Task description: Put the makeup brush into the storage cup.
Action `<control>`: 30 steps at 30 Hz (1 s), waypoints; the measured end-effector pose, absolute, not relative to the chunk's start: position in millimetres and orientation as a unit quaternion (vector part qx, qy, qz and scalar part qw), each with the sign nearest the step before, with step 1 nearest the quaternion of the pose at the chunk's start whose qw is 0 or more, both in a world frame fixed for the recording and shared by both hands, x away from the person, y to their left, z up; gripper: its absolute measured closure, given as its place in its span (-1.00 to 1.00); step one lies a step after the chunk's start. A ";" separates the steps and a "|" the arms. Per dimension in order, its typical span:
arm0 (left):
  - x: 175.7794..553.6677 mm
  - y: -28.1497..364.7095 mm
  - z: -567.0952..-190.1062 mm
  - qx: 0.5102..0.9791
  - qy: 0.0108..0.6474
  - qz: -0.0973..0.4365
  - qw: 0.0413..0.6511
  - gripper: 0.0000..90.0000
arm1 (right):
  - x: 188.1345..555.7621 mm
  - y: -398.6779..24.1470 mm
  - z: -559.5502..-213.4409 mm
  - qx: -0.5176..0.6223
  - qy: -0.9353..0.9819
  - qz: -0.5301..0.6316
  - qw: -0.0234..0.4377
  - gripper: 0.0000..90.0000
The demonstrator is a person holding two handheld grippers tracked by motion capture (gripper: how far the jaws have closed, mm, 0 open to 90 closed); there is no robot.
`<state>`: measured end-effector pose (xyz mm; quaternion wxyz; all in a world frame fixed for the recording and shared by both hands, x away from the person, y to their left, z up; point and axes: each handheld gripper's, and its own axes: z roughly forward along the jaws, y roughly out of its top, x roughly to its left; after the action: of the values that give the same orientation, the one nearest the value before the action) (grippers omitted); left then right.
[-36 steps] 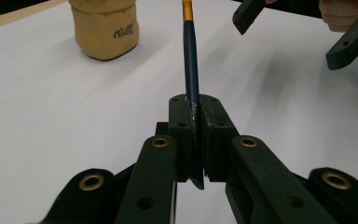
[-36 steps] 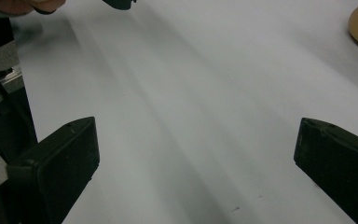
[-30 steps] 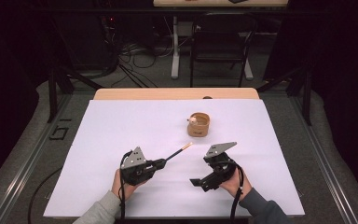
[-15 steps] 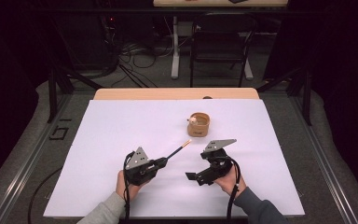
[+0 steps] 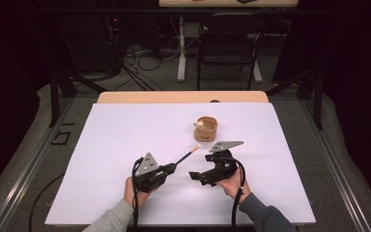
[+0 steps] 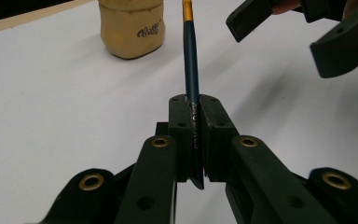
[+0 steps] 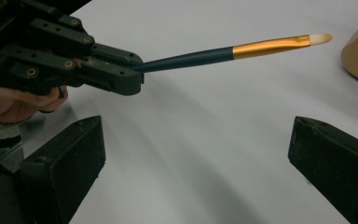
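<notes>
The brush (image 7: 223, 50) has a dark teal-blue handle, a shiny gold metal band and a pale cream tip. Both tongs, left (image 5: 170, 168) and right (image 5: 195, 174), are matte black, with little brass-coloured rivets on the left one. The surface (image 5: 125, 130) is plain white with a light wood edge at the back. The small pot (image 6: 131, 27) is tan with dark lettering on it.
</notes>
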<state>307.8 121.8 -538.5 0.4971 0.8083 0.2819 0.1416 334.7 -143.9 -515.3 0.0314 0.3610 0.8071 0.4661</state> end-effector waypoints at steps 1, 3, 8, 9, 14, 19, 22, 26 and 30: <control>307.8 121.8 -538.5 0.808 0.282 0.142 0.497 0.88 | 334.7 -143.9 -515.3 0.361 0.807 0.466 0.031 -0.90; 307.9 120.5 -538.9 0.809 0.282 0.141 0.496 0.88 | 337.1 -143.4 -516.0 0.365 0.804 0.469 0.029 -0.86; 307.7 116.8 -539.9 0.811 0.280 0.139 0.495 0.88 | 340.8 -139.3 -516.7 0.372 0.796 0.477 0.028 -0.75; 307.5 116.2 -540.0 0.811 0.280 0.140 0.495 0.88 | 341.6 -138.6 -516.7 0.375 0.795 0.477 0.027 -0.71; 306.9 113.5 -540.1 0.813 0.275 0.140 0.493 0.88 | 348.0 -138.2 -518.0 0.395 0.777 0.489 0.017 -0.54; 305.7 110.1 -540.6 0.816 0.270 0.136 0.493 0.88 | 351.4 -139.5 -517.5 0.409 0.764 0.498 0.019 -0.35; 305.4 109.1 -540.8 0.817 0.268 0.136 0.493 0.88 | 352.0 -140.9 -516.4 0.418 0.757 0.502 0.024 -0.17; 304.3 105.9 -541.1 0.820 0.264 0.136 0.489 0.88 | 351.8 -141.0 -515.6 0.420 0.749 0.512 0.026 0.03; 303.7 103.6 -541.8 0.822 0.261 0.133 0.489 0.88 | 349.5 -139.9 -513.5 0.412 0.747 0.520 0.028 0.20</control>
<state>303.7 103.6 -541.8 0.4888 0.8218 0.2607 0.1334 349.5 -139.9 -513.5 0.0283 0.4122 0.7475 0.5202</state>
